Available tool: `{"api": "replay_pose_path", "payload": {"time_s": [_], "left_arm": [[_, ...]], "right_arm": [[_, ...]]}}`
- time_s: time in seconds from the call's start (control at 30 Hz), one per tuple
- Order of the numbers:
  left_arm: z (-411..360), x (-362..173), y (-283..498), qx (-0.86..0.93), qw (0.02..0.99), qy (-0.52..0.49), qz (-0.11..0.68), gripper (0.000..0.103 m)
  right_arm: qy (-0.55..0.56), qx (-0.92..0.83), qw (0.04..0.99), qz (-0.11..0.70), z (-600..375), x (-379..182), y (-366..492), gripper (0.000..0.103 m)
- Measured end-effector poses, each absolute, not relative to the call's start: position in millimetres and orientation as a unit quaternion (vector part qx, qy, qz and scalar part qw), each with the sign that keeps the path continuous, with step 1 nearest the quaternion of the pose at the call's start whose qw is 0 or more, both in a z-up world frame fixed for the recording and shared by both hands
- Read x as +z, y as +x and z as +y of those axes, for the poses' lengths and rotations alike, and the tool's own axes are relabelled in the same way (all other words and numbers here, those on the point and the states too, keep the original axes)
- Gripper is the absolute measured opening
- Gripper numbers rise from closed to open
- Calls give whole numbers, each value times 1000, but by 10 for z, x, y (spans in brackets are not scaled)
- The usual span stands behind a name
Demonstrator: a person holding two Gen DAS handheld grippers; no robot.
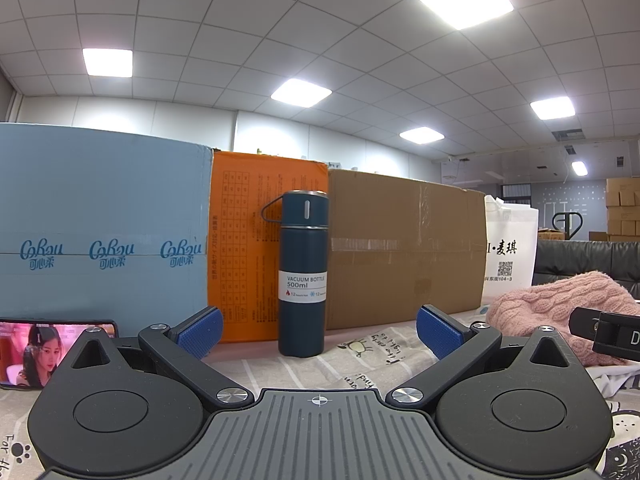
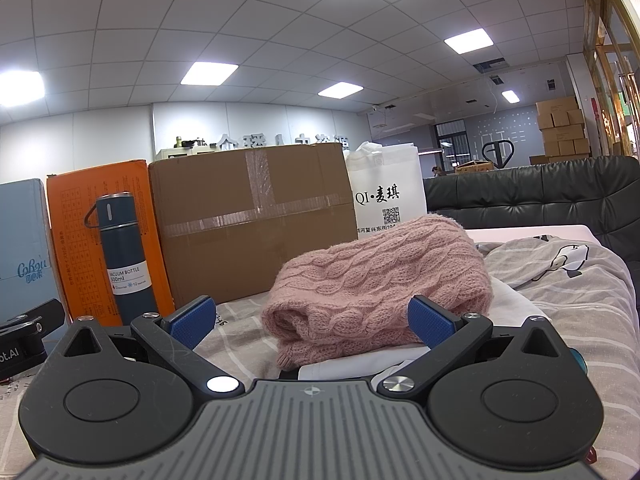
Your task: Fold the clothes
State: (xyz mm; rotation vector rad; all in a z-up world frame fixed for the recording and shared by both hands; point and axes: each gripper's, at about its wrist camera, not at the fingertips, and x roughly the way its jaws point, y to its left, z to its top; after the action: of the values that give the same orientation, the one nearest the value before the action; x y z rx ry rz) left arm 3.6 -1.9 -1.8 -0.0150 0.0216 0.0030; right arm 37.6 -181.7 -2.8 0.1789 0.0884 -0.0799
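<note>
**Q:** What does your left wrist view show?

**A:** Your left gripper (image 1: 319,330) rests low over the bed sheet (image 1: 304,364), jaws spread wide and holding nothing. Straight ahead stands a dark blue vacuum bottle (image 1: 303,276), upright, before an orange box (image 1: 244,240) and a brown carton (image 1: 404,248) lined along the far edge of the bed. A pale blue box (image 1: 100,220) fills the left, with a phone (image 1: 44,350) lying at its foot. The pink knitted sweater (image 1: 560,312) sits towards the right edge of the bed, well apart from your left jaws.

**Q:** And the right wrist view?

**A:** Your right gripper (image 2: 311,320) is also spread wide and empty. The pink knitted sweater (image 2: 380,288) lies just ahead of it, already folded into a thick bundle on a white garment (image 2: 504,304). Its near folded edge falls between your two pads without touching them, as far as you can tell. A striped grey garment (image 2: 560,276) lies rumpled on the right side of the bed.

**Q:** Which step is in hand?

**A:** Judging by the bundle, the sweater looks finished; you are probably between garments. The next move likely calls for shifting the bundle aside or choosing an unfolded piece, then pinching a hem with both grippers. Thick knit may slump if you lift it from one edge alone.
</note>
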Motion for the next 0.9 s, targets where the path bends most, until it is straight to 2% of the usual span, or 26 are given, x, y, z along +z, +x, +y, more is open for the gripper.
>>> {"api": "replay_pose_path", "payload": {"time_s": [0.9], "left_arm": [[-14, -15, 23, 2, 1000, -8, 10, 103]], "right_arm": [[89, -36, 994, 44, -1813, -25, 373, 103]]}}
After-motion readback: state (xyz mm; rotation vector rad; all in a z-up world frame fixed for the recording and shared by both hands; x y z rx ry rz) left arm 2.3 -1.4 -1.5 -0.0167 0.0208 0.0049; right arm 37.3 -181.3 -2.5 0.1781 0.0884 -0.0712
